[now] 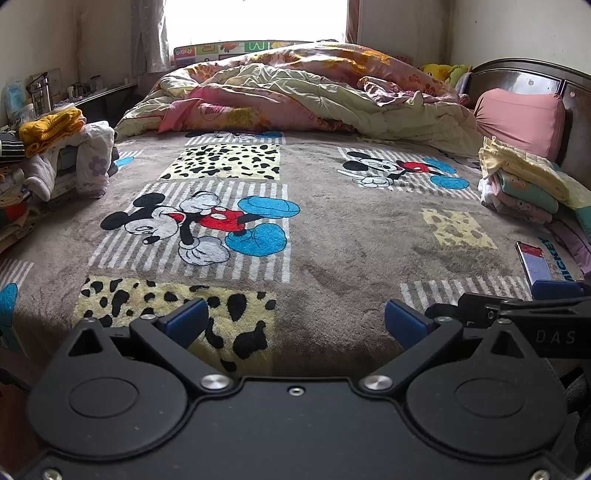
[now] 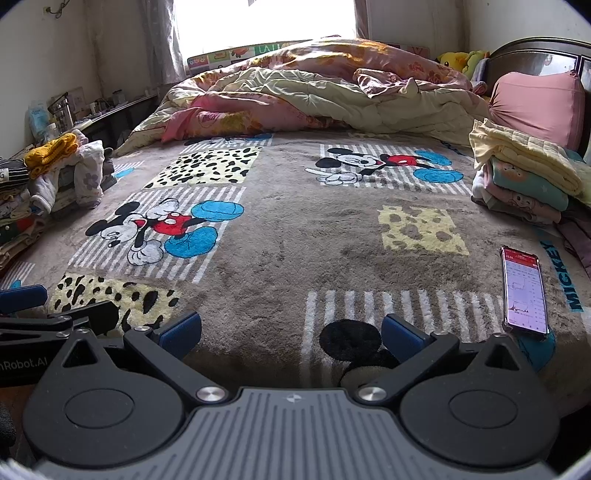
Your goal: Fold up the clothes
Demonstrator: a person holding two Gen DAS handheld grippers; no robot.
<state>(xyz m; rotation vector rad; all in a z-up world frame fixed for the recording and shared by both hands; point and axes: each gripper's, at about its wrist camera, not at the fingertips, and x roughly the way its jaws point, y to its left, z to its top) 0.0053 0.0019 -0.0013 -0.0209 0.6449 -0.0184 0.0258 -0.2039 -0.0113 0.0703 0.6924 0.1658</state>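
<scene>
Far left of both spread grippers' fingers (image 1: pixel 188 317), unfolded clothes (image 1: pixel 66 155) (heaped).

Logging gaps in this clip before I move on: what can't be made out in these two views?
- Unfolded pile: left edge cuts it in both views; garment count unclear.
- Folded stack: its lower layers run off the right edge.
- Phone: screen text too small; in the left view, the right gripper covers its lower end.
- Window: overexposed.
- Left gripper: open and empty, hand unseen.
</scene>
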